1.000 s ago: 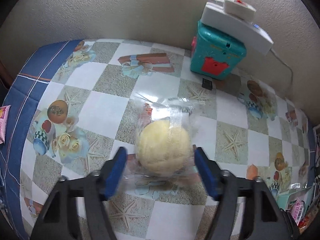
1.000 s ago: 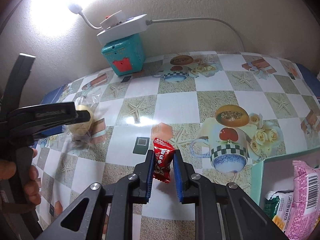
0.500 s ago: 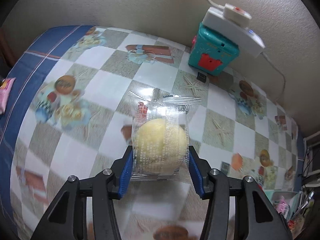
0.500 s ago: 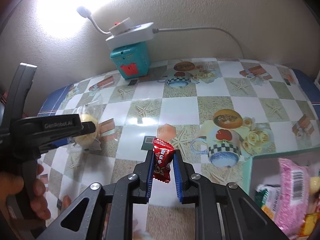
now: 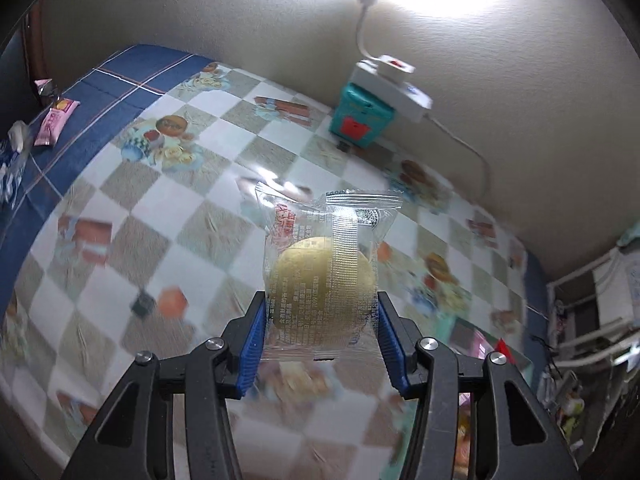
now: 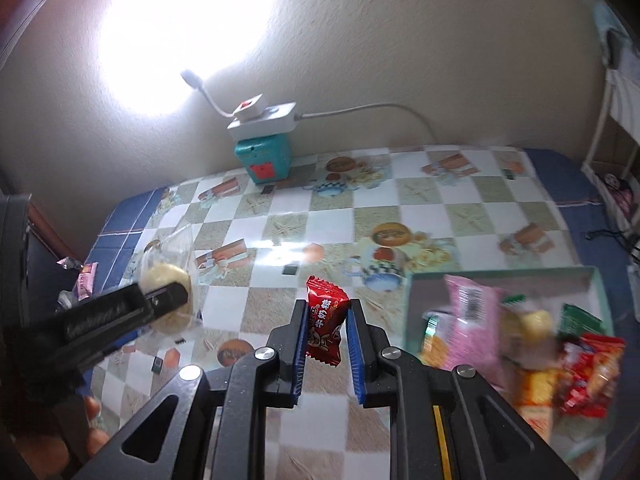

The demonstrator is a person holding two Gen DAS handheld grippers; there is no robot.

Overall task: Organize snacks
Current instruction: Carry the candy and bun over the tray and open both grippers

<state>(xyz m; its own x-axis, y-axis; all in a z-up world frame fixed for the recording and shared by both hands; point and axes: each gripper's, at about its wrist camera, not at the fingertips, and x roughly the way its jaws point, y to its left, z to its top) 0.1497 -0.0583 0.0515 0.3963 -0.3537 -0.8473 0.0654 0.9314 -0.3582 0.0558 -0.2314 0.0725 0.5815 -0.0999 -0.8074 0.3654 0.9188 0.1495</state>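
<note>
Both tongs tilt down above the table: left tongs (image 5: pixel 320 326) clamp a wrapped cake (image 5: pixel 322 292), right tongs (image 6: pixel 326 330) a red candy (image 6: pixel 325 320).

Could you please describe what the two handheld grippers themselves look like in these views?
Both the left gripper and the right gripper have matte black angular linkage arms joined by round silver bolts, and ribbed blue pads lining the fingers. Pale embossed lettering, too blurred to read, runs along the left gripper's black side.

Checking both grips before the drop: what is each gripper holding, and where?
Left gripper: clear-wrapped round cake, pinched at its sides. Right gripper: red candy, pinched across its middle.
</note>
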